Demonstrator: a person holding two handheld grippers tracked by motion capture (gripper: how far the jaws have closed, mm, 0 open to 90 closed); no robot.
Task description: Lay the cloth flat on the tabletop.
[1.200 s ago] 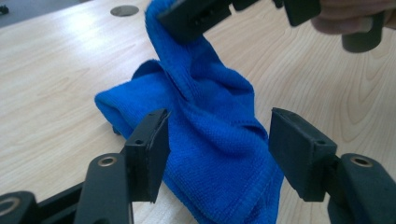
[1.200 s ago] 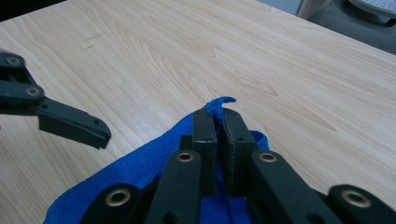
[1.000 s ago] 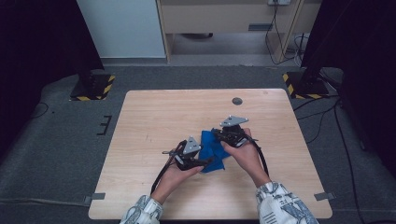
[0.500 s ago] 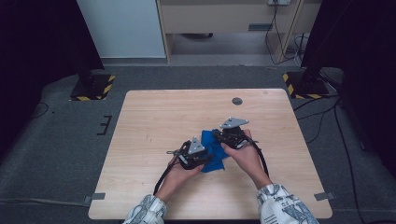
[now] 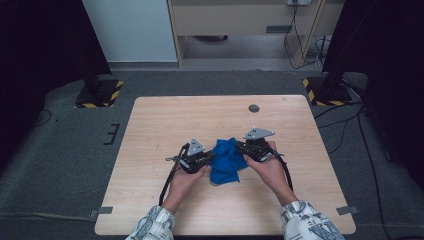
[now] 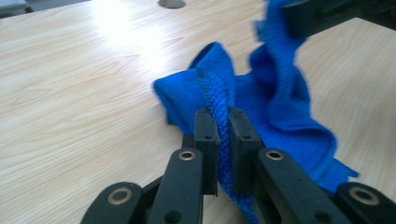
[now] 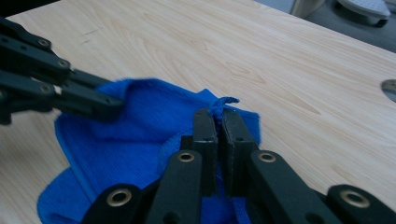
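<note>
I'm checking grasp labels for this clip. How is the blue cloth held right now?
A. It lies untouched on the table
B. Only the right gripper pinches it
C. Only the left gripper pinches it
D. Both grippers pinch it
D: the left gripper and the right gripper each have their fingers closed on a fold of the blue cloth.

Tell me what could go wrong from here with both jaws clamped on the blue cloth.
The right gripper pinches only a thin tip of the blue cloth, so it may slip out under tension. The left gripper holds a thick bunched fold, which could release unevenly. Part of the cloth rests on the table and may drag.
</note>
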